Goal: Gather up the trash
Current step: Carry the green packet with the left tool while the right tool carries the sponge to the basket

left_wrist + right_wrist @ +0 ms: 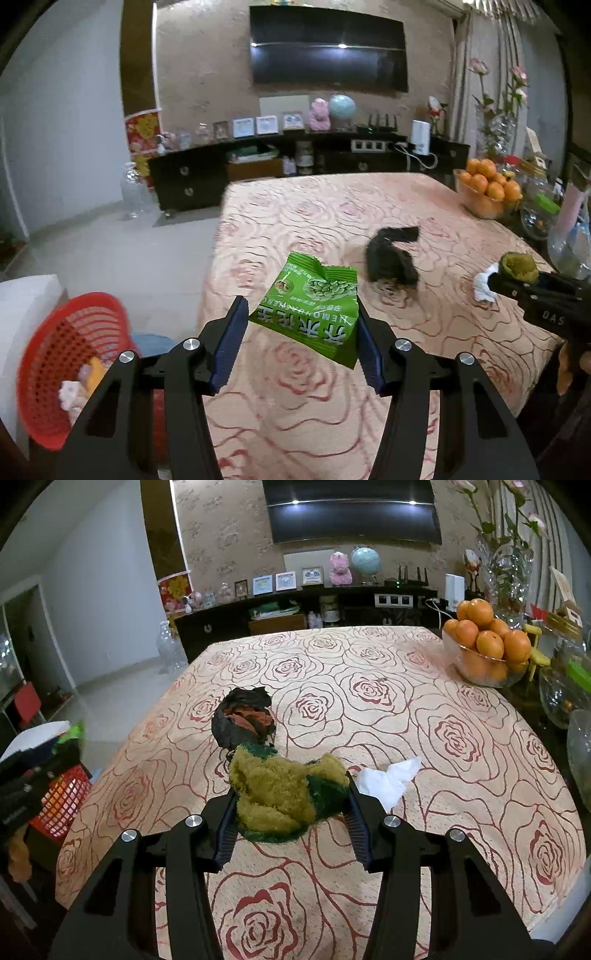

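Left gripper (299, 328): blue-padded jaws spread wide, green snack packet (314, 310) between them; right edge of the packet against the right pad, left pad apparently clear of it, so whether gripped cannot be told. Packet tilted, above the near left part of the table (461, 332), close to the table's edge

Right gripper (291, 805): jaws closed onto yellow-green scrubbing sponge (284, 794), pads pressing it from both sides; sponge bunched and bulging upward, above the tablecloth

Red basket (66, 362): off the table's left edge, lower than the tabletop, some scraps already inside; judged the collection point

Remaining on table: black crumpled bag (243, 716) with reddish contents, mid-table; white crumpled tissue (388, 779), just beside the right gripper

Not trash, far right corner: glass bowl of oranges (484, 646)

Handling, as judged:
- Packet: light, thin, slick foil; likely to slide or flutter; best pinched flat across a crimped edge
- Sponge: light, soft, springy; compresses readily; hold across the middle
- Bag: limp, loose contents may spill; take by the gathered neck
- Tissue: near weightless, tears easily; pinch the bulk
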